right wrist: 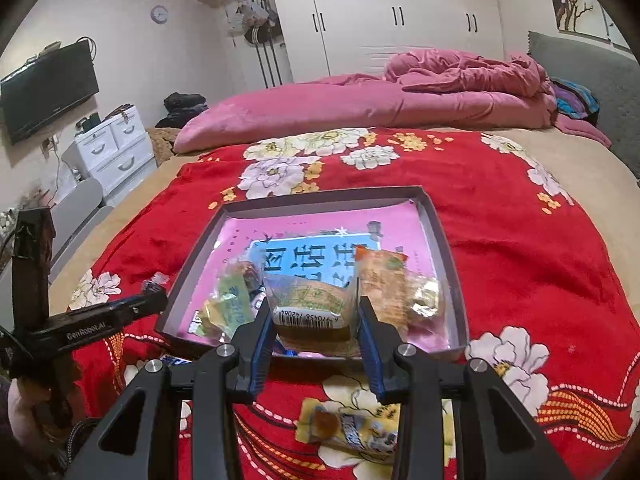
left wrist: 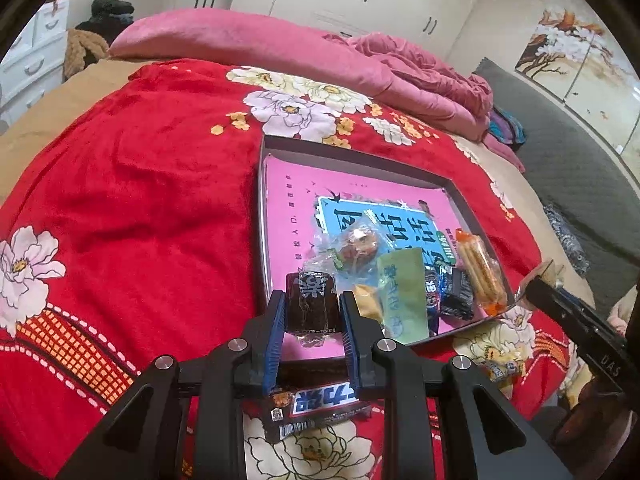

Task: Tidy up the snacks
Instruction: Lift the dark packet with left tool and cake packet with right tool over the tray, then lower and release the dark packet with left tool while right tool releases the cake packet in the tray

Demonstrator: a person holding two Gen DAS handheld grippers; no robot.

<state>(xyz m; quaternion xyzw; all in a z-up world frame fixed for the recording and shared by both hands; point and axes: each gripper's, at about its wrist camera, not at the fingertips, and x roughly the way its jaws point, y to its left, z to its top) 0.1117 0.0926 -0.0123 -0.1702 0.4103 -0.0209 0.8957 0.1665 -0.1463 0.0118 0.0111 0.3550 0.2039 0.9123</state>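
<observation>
A shallow box (left wrist: 262, 184) with a pink lining lies on the red floral blanket and holds several wrapped snacks at its near end. My left gripper (left wrist: 313, 300) is shut on a dark brown wrapped snack (left wrist: 311, 300), held over the box's near left corner. My right gripper (right wrist: 314, 312) is shut on a beige barcoded snack packet (right wrist: 310, 312) over the box's (right wrist: 440, 240) near edge. A dark chocolate bar (left wrist: 320, 404) lies on the blanket under my left gripper. A yellow snack packet (right wrist: 352, 428) lies on the blanket under my right gripper.
Pink bedding (right wrist: 360, 100) is piled at the bed's far side. A grey headboard (left wrist: 580, 176) runs along the right. White drawers (right wrist: 112, 148) and a wall TV (right wrist: 48, 88) stand to the left. The red blanket (left wrist: 140, 200) spreads left of the box.
</observation>
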